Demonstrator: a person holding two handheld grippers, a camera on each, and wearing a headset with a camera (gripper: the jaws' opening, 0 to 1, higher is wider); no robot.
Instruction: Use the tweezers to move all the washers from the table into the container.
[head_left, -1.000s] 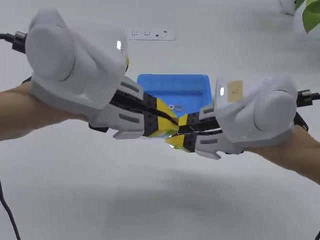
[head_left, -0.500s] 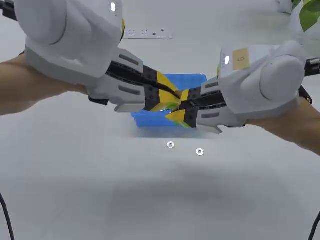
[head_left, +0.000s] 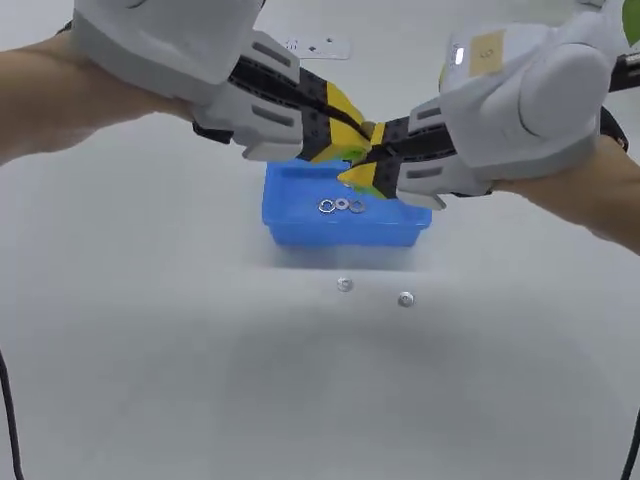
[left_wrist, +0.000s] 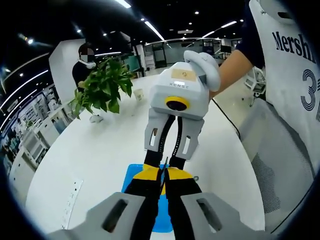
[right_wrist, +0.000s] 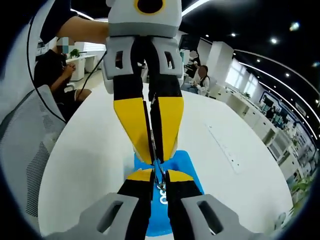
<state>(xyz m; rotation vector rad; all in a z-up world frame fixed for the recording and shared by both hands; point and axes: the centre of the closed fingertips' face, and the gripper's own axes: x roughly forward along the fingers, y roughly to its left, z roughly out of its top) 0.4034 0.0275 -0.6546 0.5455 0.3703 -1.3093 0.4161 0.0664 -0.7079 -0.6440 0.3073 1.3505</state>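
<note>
The container (head_left: 300, 228) is blue, the washers (head_left: 342, 205) silver, the table (head_left: 150, 350) plain white – the left gripper (head_left: 358, 142) and right gripper (head_left: 352, 174) white with black-and-yellow jaws, the tweezers (right_wrist: 156, 172) greenish.

A big open-plan office: long white tables (head_left: 150, 380) with a power strip (head_left: 320, 46) on top, rows of lamps (left_wrist: 152, 30) in a dark ceiling, white pillars (right_wrist: 220, 62), a mesh desk chair (right_wrist: 22, 145), a potted plant (left_wrist: 102, 90), and people (right_wrist: 55, 67) sitting at other tables
</note>
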